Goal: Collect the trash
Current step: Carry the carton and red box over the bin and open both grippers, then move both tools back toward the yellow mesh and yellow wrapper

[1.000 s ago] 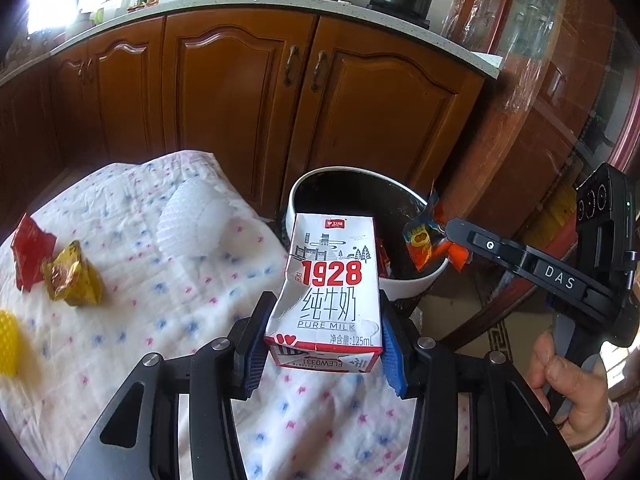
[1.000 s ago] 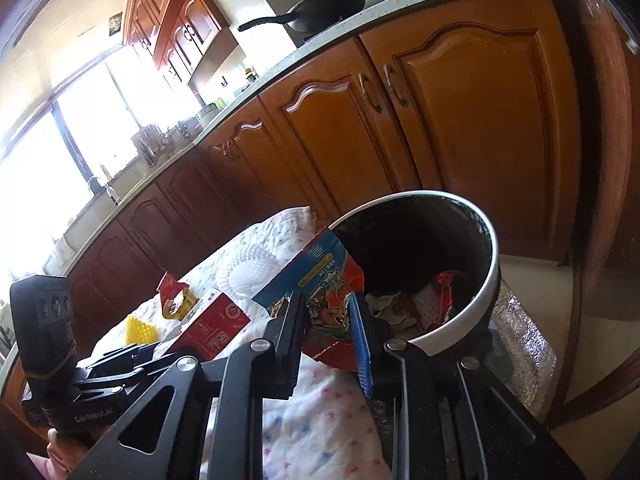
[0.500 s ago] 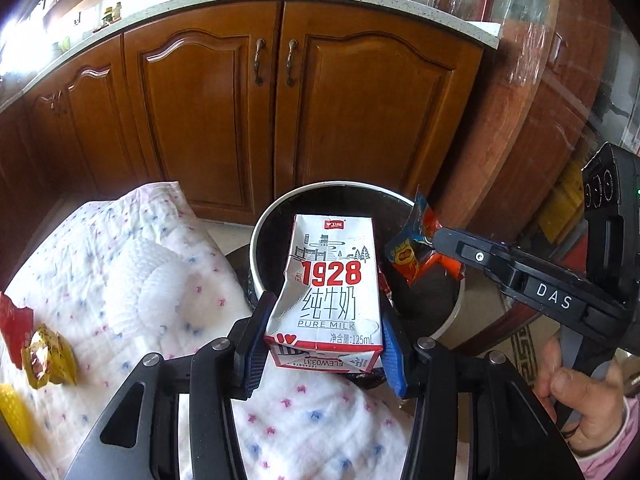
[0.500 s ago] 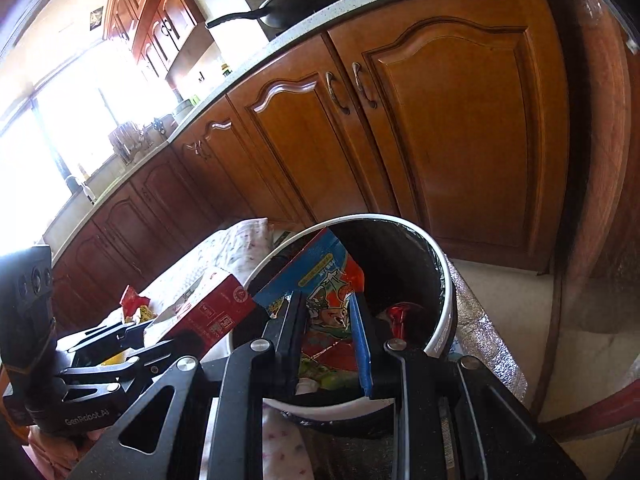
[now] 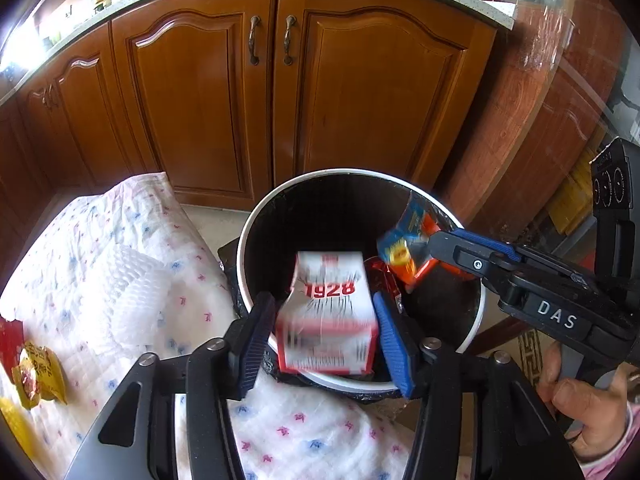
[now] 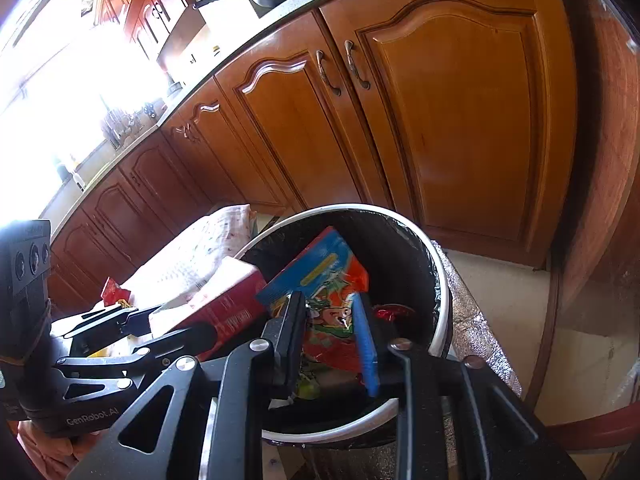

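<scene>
A white-rimmed trash bin [image 5: 256, 216] with a black liner stands by the table edge; it also shows in the right wrist view [image 6: 436, 264]. My left gripper [image 5: 326, 332] is open over its near rim. The red and white 1928 milk carton [image 5: 328, 320] is blurred between the spread fingers, dropping into the bin; it also shows in the right wrist view [image 6: 228, 300]. My right gripper [image 6: 332, 328] is shut on a blue and orange snack wrapper [image 6: 324, 276] over the bin. The wrapper also shows in the left wrist view [image 5: 404, 248].
The table carries a white flowered cloth [image 5: 132, 240]. On it lie a white foam net [image 5: 136, 292], a yellow-brown wrapper [image 5: 36, 372], a red wrapper [image 5: 8, 340] and a yellow piece [image 5: 12, 420]. Wooden cabinets [image 5: 280, 80] stand behind the bin.
Both grippers moved forward over the bin. My left gripper opened and the milk carton slipped down between its fingers. The right gripper still holds the wrapper.
</scene>
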Motion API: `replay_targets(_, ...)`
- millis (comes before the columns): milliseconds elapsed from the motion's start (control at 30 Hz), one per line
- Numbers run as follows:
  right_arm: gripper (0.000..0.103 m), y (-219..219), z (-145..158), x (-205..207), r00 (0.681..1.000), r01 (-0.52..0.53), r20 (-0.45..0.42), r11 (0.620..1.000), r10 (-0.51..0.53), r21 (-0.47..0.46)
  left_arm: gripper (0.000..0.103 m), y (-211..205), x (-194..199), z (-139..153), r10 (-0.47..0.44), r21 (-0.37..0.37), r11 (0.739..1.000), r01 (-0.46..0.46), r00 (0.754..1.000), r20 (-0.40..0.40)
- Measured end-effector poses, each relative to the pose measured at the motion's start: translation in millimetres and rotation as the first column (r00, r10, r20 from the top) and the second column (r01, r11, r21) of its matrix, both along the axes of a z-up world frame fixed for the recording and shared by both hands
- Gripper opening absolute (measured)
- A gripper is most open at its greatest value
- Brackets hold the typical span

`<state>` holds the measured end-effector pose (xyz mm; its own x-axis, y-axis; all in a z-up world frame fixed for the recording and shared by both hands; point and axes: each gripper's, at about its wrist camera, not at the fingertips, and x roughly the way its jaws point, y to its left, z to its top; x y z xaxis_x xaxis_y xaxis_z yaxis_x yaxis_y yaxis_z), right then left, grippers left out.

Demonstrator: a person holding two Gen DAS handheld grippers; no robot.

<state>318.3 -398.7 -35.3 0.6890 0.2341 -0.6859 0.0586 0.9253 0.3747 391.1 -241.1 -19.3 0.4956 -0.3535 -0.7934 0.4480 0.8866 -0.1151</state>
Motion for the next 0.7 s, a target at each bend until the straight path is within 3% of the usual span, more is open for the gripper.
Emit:
replay_targets(67, 0.048, -2.8, -0.9, 0.1, 1.000, 0.010, 0.001, 1.000, -0.010, 0.009, 0.056, 3.2, 1.1, 0.5, 0.011, -0.008, 1.000, -0.011, 1.000, -0.001)
replay_targets(333, 0.054, -5.5, 8.9, -20.8, 0.997, 0.040, 0.064, 0.998, -0.043, 0.047, 0.059, 35.2, -25.1, 0.2, 0.064, -0.063, 0.996, -0.063, 0.998, 0.012)
replay_targets(500, 0.078, 4.6, 16.3, -42.0, 0.991, 0.051, 0.117, 0.994, -0.062, 0.092, 0.059, 64.7, -48.0, -2.9, 0.122, -0.106, 0.987, -0.122, 0.992, -0.009)
replay_targets(700, 0.093, 39.1, 22.8, -62.2, 0.986, 0.011, 0.164, 0.995, -0.027, 0.097, 0.060, 104.5, -80.7, -3.1, 0.202, -0.138, 0.970, -0.202, 0.979, -0.017)
